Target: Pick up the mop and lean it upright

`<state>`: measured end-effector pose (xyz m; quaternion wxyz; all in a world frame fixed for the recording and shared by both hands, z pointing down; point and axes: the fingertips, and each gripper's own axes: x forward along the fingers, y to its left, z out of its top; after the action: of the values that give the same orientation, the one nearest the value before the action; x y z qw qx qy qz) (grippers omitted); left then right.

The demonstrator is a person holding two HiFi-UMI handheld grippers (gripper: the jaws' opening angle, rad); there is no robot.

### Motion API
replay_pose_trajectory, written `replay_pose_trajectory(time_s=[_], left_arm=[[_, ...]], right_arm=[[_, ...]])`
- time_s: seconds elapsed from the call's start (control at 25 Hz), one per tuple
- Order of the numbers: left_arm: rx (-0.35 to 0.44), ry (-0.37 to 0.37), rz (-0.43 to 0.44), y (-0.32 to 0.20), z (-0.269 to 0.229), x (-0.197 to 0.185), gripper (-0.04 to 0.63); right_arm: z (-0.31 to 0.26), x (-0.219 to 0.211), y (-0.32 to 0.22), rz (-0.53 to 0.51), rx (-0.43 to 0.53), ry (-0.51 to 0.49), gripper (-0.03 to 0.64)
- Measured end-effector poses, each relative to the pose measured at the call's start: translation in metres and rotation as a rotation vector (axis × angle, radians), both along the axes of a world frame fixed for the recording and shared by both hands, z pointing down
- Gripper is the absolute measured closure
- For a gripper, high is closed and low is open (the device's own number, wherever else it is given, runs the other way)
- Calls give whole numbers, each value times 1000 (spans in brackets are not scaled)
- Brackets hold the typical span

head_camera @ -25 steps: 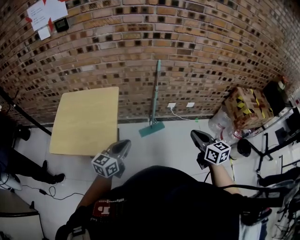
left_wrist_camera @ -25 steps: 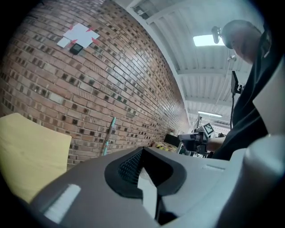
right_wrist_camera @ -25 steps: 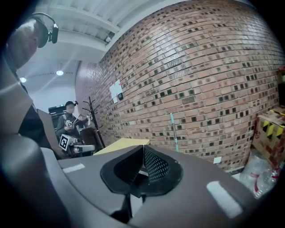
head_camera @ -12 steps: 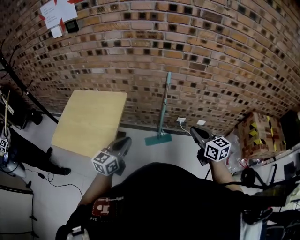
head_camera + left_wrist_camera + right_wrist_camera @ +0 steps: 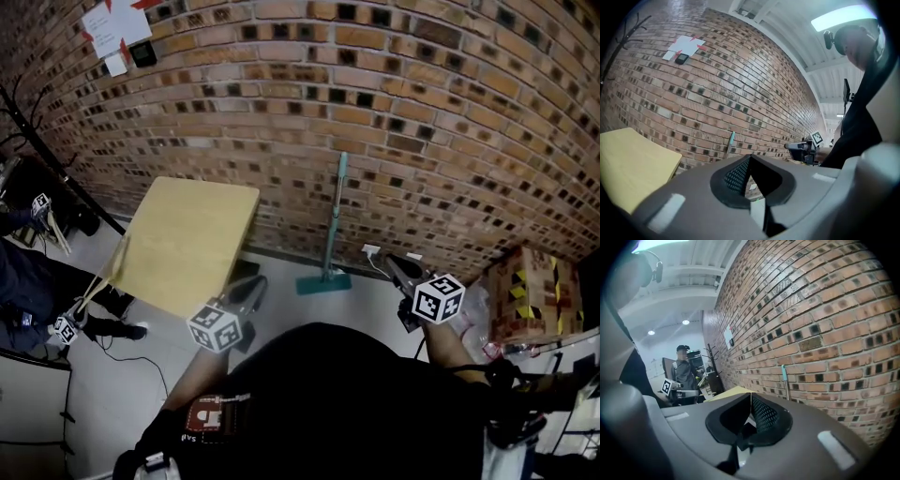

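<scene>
The teal mop stood leaning against the brick wall, head on the floor; left gripper and right gripper were both fully closed, holding nothing.

Brick wall looking rough and matt, table top showing pale, smooth, matt wood, mop handle appearing smooth teal, floor gleaming faintly like pale tile, paper sheets looking matt white

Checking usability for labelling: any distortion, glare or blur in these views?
Head view: brick wall bows strongly from the wide lens, mop sharp. Left gripper view: ceiling light blown out, corners black. Right gripper view: black round border, brick wall curves too.
</scene>
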<state>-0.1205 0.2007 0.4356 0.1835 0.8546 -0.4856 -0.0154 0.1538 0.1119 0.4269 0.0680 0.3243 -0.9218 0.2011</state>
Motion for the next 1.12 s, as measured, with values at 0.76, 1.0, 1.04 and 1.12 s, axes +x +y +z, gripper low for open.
replay_pose_trajectory(time_s=[0.76,1.0,1.04,1.12], left_arm=[[-5,97,386,-220,18,-65,594],[-64,129,415,-247,44,-63,594],[-71,126,417,-248,47,-59,594],[-71,109,412,-254,49,-51,594]], right_arm=[[-20,-82,-120,295,11,84,598],[-9,-90,-141,303,-28,116,597],[-8,-86,-145,304,-32,112,597],[-5,-78,-154,300,-34,98,597]])
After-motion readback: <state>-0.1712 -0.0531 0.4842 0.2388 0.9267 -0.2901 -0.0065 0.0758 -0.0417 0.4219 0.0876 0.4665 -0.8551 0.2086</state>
